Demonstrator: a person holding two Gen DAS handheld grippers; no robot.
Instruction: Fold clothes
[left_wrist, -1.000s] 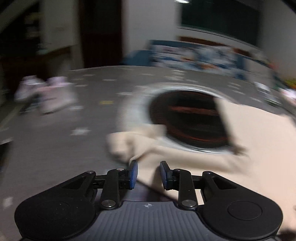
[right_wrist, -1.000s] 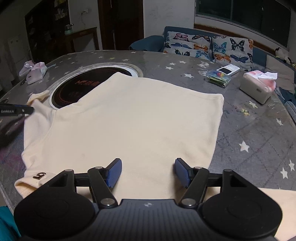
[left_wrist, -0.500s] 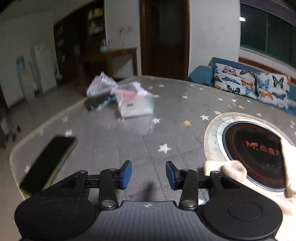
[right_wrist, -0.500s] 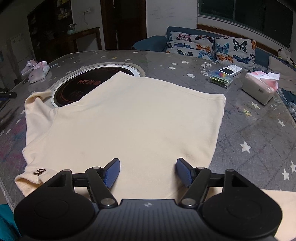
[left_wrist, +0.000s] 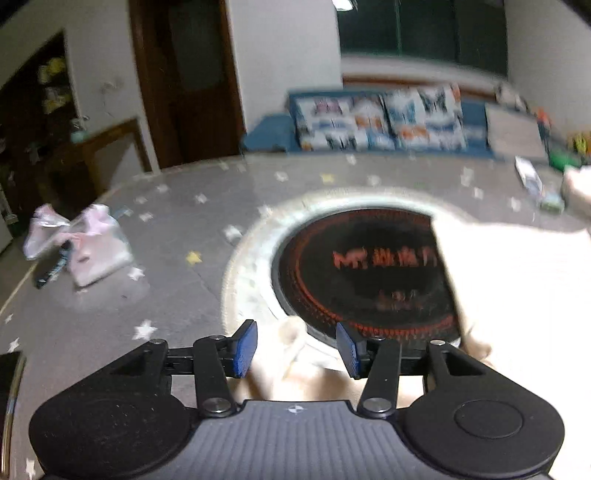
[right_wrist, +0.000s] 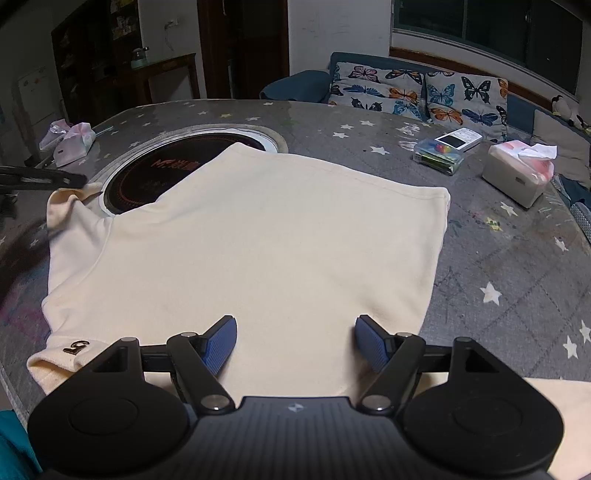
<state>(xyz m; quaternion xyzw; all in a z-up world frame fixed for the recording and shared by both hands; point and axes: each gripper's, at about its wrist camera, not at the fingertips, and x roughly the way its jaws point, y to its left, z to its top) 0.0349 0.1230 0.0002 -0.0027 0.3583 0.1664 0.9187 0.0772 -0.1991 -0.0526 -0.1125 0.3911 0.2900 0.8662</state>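
Left wrist view: blurred. Left tool (left_wrist: 295, 347) jaws opening, blue pads apart, a bunched sleeve end (left_wrist: 291, 339) of the cream shirt (left_wrist: 517, 288) sits between them but the pads don't press on it, so nothing gripped. Shirt body fills the right side, washed out, covering part of the round cooktop (left_wrist: 354, 273) set in the surface (left_wrist: 166, 229). Pink bag (left_wrist: 92, 243) far left. Dark object at the left edge, cut off, can't tell what.

Right wrist view: sharp. Right tool (right_wrist: 295, 343) jaws opening, wide apart over the shirt's (right_wrist: 258, 236) near edge, no cloth pinched. Shirt lies flat, 1 sleeve (right_wrist: 62, 210) reaching left, cuff with a small logo (right_wrist: 75, 347) at near left. Left tool (right_wrist: 40, 181) shows as a dark blur by the sleeve. Tissue box (right_wrist: 517, 177) and clear box (right_wrist: 439, 155) well apart, right.

Handling guess: soft, light, limp knit, will sag and drag; take it at hem corners, cuffs or shoulder seams. Shirt's nearest edge hidden under the right tool.
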